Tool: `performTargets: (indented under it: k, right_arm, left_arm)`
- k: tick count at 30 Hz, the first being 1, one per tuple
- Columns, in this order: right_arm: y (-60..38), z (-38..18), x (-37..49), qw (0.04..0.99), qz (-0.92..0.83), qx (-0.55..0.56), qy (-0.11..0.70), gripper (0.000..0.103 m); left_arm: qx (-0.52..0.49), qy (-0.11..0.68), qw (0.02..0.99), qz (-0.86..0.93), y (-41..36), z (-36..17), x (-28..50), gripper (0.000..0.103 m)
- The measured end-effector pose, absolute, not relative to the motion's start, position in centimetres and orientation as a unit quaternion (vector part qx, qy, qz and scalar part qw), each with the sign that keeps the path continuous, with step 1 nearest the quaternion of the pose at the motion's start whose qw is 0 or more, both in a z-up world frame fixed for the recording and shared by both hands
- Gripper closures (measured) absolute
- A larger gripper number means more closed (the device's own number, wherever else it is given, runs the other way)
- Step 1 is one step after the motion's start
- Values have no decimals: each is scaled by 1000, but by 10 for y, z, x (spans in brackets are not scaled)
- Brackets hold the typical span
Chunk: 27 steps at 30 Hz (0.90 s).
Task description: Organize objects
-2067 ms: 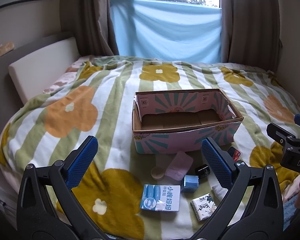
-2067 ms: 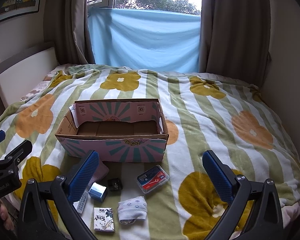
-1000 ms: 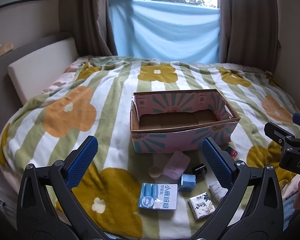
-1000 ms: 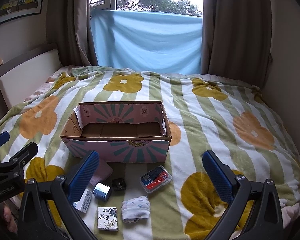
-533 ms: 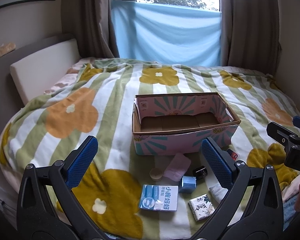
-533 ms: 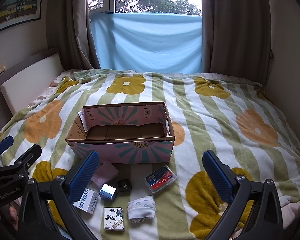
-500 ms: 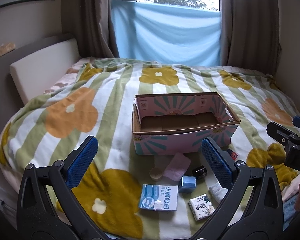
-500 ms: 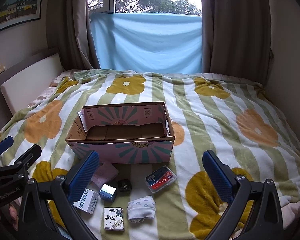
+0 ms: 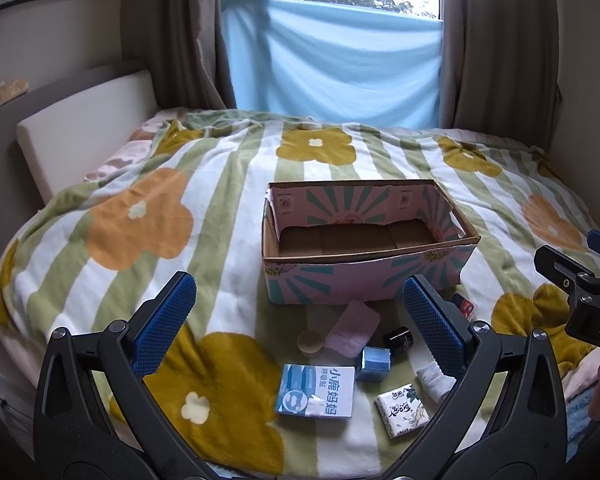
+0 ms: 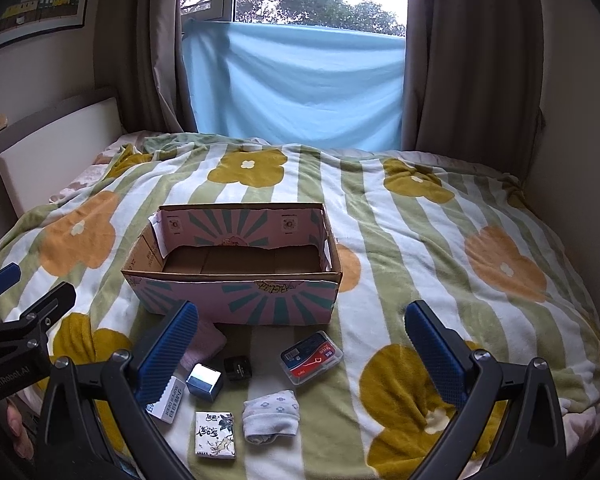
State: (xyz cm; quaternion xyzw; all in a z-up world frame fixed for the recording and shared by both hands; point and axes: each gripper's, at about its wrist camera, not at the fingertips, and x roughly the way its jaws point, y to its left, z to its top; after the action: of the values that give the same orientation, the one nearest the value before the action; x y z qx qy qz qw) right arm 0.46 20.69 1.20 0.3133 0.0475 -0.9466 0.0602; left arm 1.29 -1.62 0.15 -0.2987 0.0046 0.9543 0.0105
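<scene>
Both grippers wide open, holding nothing. Left hand-held gripper (image 9: 300,328) hovers above the near edge of the bed (image 9: 228,184); right hand-held gripper (image 10: 300,340) hovers beside it, same height.

Cardboard box (image 10: 236,268), pink with teal sunburst print, sits open and upright mid-bed on the flowered blanket, nothing visible inside.

Small items lie in a cluster on the blanket just in front of the box:
- pink cloth (image 9: 353,328) touching the box's front base
- round tan lid (image 9: 309,343) just left of the cloth
- small black box (image 10: 238,368)
- shiny blue cube box (image 10: 204,381)
- clear case with red-blue insert (image 10: 311,357), right of the black box
- blue-white carton with Chinese text (image 9: 317,390)
- tissue pack (image 10: 215,435), nearest the bed edge
- rolled white sock (image 10: 271,416), just right of the tissue pack

None are touched by either gripper.
</scene>
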Motion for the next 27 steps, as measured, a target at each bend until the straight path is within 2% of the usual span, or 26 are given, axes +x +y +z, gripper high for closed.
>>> performTargets:
  k: [12,18,27]
  right_arm:
    - [231,11,-8,43,-948,309,54,0]
    - [244,-14,-30,32,-939,335,71,0]
    - [243,-86,-69,97,-904,401,112,0]
  left_arm:
    - [-323,10,13,946,-16,-17,1,0]
    - [-379,0,20,925,-16,-60,-16,0]
    - [-473,13,23,881,-9,-139,-33,0]
